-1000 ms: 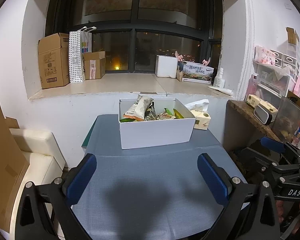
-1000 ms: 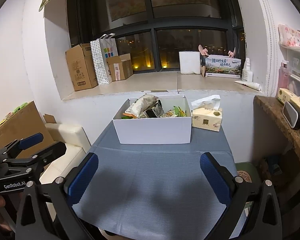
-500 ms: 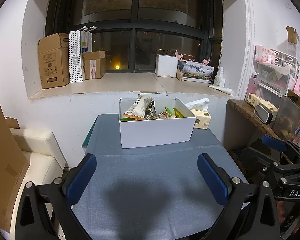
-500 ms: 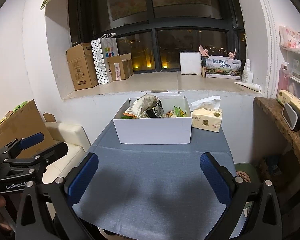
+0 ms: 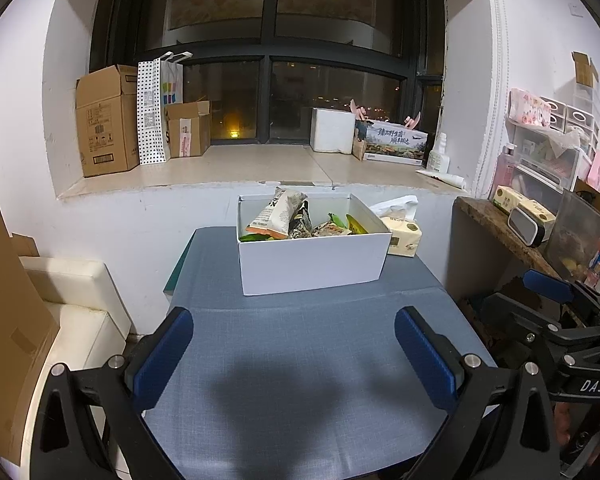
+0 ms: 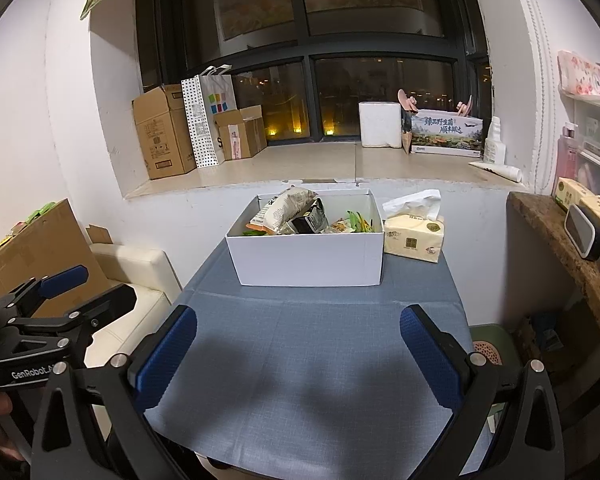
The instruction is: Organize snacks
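While both tools hang low over the near edge of the table (image 5: 300, 360), the left gripper (image 5: 294, 354) and the right gripper (image 6: 298, 354) each stand with jaws spread wide and nothing between them, only bare blue cloth showing in the gap. Straight ahead of both pairs of jaws, well beyond the fingertips, sits the white box (image 5: 312, 260) at the far end of the table, with the snacks (image 5: 300, 224) heaped loosely inside it; a tall pale packet (image 6: 282, 210) leans above the rim on the left side of the pile. Just beyond the right jaw's line, beside the box and close against its right wall, rests a tissue pack (image 6: 414, 236). Farther still runs the window ledge (image 5: 260, 168) with cartons and a bag. The likely risks lie in the reach: a jaw coming in low could catch the front wall and shove the light box back or into the tissue pack, and a pinch on one crinkly packet in such a tangle might drag its neighbours out or crush what is inside.
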`<state>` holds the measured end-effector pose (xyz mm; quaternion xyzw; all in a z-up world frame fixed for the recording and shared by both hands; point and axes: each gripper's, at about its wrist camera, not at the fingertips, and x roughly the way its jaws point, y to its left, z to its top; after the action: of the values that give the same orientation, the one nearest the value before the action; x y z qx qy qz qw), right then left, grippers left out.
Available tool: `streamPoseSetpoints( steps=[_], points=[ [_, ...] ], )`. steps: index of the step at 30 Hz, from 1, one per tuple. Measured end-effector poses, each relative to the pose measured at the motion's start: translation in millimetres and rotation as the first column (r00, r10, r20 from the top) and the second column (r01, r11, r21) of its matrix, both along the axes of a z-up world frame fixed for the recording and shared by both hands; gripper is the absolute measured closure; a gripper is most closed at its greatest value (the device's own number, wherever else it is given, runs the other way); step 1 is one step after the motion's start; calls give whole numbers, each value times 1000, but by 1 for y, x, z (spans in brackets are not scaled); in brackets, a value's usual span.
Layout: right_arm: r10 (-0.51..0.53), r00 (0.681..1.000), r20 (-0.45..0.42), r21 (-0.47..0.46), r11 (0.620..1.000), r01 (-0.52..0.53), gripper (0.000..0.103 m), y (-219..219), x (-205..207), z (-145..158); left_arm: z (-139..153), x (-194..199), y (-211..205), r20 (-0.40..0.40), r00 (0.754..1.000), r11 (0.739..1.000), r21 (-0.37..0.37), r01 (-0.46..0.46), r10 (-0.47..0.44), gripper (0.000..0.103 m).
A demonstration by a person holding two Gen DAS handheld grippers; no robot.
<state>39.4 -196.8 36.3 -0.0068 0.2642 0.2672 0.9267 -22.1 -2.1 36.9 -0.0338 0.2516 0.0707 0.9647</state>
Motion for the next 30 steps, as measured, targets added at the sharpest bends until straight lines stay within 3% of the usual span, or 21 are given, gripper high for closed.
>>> streamPoseSetpoints(
  steps=[30],
  points=[
    [1,1000,-11,-2,1000,-1,0,0,1,-2,-4,1,-2,-7,1000,1000,0,8,-8,0]
  ],
)
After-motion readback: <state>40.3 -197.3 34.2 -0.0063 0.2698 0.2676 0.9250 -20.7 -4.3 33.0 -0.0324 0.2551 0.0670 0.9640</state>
